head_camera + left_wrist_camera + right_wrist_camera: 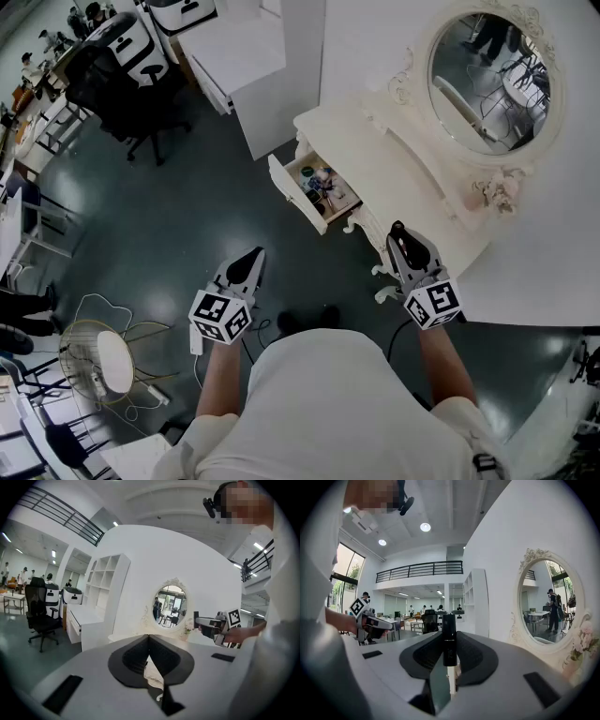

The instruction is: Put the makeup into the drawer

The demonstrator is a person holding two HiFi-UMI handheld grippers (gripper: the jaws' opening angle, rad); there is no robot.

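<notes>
Right hand-held gripper [397, 230] pinches a black makeup tube [449, 641], near but not yet over the open drawer [295, 195] at the bench's [342, 127] front edge. Left hand-held gripper [255, 254] is pressed together, empty. Carry the tube over the drawer, go low, then let go.

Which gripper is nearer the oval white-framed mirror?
Right. The right gripper is below-left of the oval white-framed mirror in the head view; the left gripper is much farther left.
</notes>
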